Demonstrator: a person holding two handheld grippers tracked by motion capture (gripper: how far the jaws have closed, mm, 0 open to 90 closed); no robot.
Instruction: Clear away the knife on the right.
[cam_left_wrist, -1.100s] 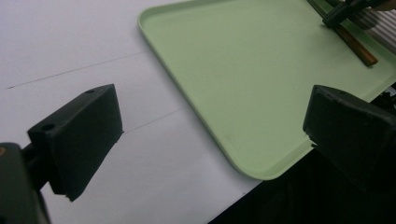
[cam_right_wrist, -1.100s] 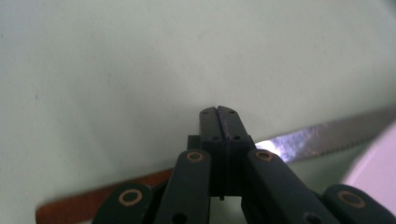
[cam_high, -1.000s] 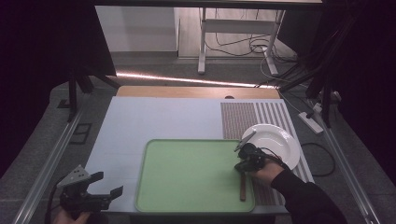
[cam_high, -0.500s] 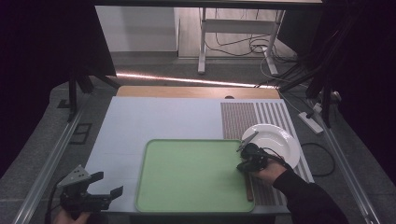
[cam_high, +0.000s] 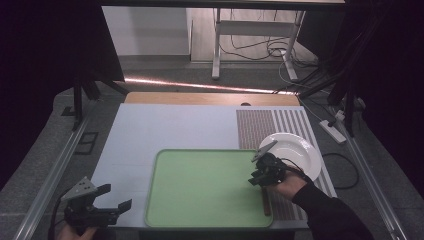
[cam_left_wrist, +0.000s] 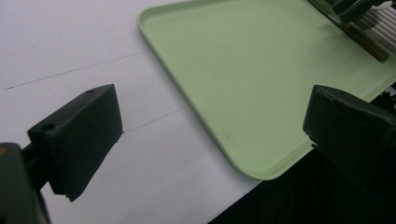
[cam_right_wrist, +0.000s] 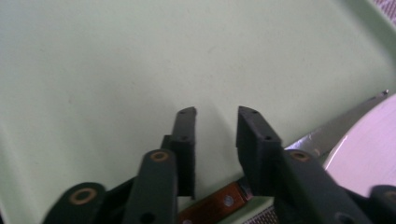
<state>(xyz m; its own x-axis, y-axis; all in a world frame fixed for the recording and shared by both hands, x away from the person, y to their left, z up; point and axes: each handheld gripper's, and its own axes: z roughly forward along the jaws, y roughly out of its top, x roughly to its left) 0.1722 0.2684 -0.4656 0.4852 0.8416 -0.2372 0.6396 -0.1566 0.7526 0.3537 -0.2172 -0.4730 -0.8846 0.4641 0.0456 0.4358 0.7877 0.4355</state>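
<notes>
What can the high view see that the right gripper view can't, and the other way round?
The high view adds the left gripper, its jaws open, and the striped mat. The right gripper view adds close detail: rivets in the wooden handle and the shiny blade. Both show the green tray, the knife and the white plate.

The right tool (cam_right_wrist: 215, 140) covers part of the knife (cam_right_wrist: 219, 203); its wooden handle runs off the bottom edge, its blade tip off the right.
</notes>
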